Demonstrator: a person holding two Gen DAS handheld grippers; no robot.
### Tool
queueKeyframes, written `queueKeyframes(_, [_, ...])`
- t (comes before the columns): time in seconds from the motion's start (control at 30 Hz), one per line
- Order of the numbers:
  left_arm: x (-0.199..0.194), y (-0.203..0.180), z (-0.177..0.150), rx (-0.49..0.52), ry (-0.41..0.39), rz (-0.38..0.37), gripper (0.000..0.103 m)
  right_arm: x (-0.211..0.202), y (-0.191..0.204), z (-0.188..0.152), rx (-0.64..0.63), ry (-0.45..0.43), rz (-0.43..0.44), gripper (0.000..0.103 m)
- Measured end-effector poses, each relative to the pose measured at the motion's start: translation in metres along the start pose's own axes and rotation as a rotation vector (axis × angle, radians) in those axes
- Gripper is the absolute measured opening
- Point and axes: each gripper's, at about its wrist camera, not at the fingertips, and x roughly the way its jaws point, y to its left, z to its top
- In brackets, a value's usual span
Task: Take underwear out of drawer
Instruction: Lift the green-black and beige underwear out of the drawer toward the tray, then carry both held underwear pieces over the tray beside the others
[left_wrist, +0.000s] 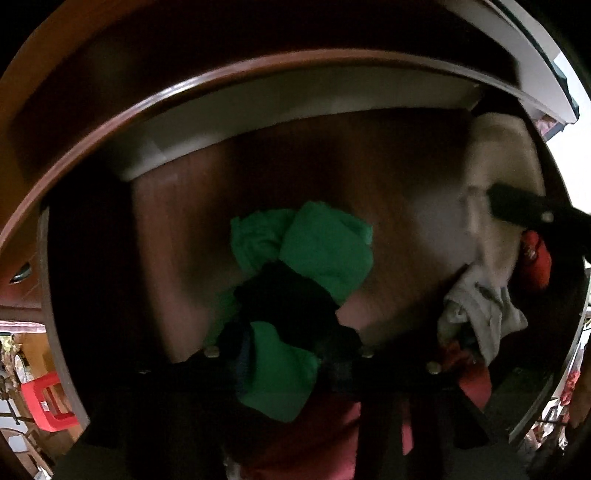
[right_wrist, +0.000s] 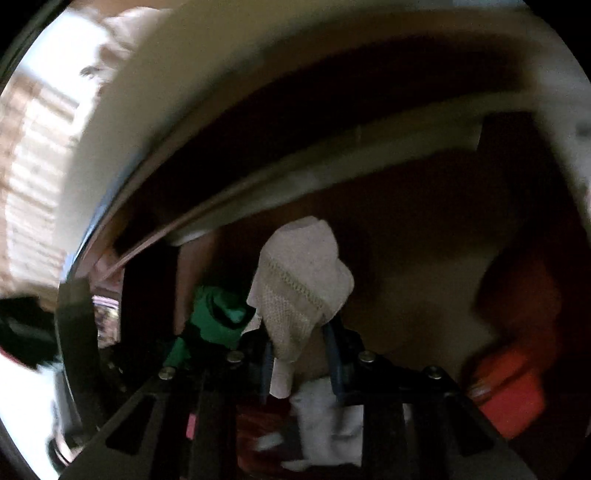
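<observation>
While both sets of tongs reach down into the open drawer (left_wrist: 258, 155), I read the task as roughly at its midpoint: two pieces are gripped, and neither has cleared the drawer walls.

From the left wrist camera, my left gripper (left_wrist: 284, 332) is nearly shut, with the green underwear (left_wrist: 325, 251) pinched between its fingers. Cloth bunches above the fingertips toward twelve o'clock and spills below them toward six. It sits over the brown drawer floor, near the middle of that view.

From the right wrist camera, my right gripper (right_wrist: 301, 350) is likewise almost closed, on a beige knitted piece (right_wrist: 299, 284) that stands up past the fingertips toward twelve o'clock. That same pale piece shows in the left view at about three o'clock, with a dark finger of the other tool across it.

What is left, as I judge it: lift both handfuls up over the drawer front and set them down outside. More clothing lies in the drawer: a red garment (right_wrist: 509, 387) at four o'clock in the right view, a grey-white one (left_wrist: 480, 314) at four o'clock in the left view, and dark red cloth under the tongs. Blur keeps me from telling whether any of those are underwear.
</observation>
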Motion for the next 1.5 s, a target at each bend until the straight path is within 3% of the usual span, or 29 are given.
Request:
queueKeyframes(0.13, [-0.007,0.008,-0.004,-0.062,-0.054,-0.043,0.017,-0.022,-0.002,-0.008,-0.092,-0.078,-0.052,0.027])
queueKeyframes(0.5, [-0.04,0.017,-0.048,-0.248,-0.214,-0.224,0.017,-0.044,-0.013,-0.032,-0.124,-0.165,-0.024,0.027])
queueKeyframes(0.77, [-0.081,0.005,-0.069,-0.249,-0.333,-0.239,0.017,-0.055,0.021,-0.036,-0.196,-0.243,-0.036,0.027])
queueKeyframes(0.97, [-0.112,0.003,-0.053,-0.221,-0.406,-0.24,0.017,-0.082,0.034,-0.036,-0.237,-0.311,-0.04,0.027])
queueKeyframes(1.5, [-0.175,-0.015,-0.056,-0.166,-0.583,-0.186,0.017,-0.152,0.045,-0.044,-0.304,-0.483,-0.058,0.027])
